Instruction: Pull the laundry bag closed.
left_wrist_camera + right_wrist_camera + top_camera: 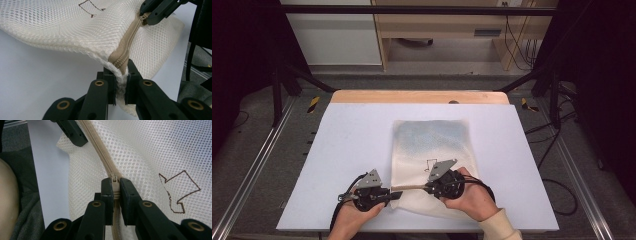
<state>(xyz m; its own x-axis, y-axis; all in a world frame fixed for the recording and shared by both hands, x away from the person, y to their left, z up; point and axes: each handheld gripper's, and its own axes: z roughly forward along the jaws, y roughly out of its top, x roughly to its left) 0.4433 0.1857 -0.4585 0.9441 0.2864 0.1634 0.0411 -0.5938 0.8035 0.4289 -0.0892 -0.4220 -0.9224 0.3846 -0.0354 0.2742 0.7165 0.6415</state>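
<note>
Cream mesh zip bag (pixel 430 150), flat on white surface (pixel 352 150). Left tongs (pixel 121 75) pinch its corner at the tan zipper's (pixel 130 42) end, anchoring the bag. Right tongs (pixel 115 187) clamp the zipper pull (pixel 115 185), apparently for sliding.

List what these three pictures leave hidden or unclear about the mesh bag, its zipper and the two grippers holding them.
- Mesh bag contents: high view, a bluish patch shows through the mesh, too blurred to identify.
- Zipper pull: right gripper view, the right gripper jaws cover its lower part.
- Bag corner: left gripper view, pinched inside the left gripper.
- Zipper far end: left gripper view, covered by the other gripper.
- Brown outline print: high view, too small to read.
</note>
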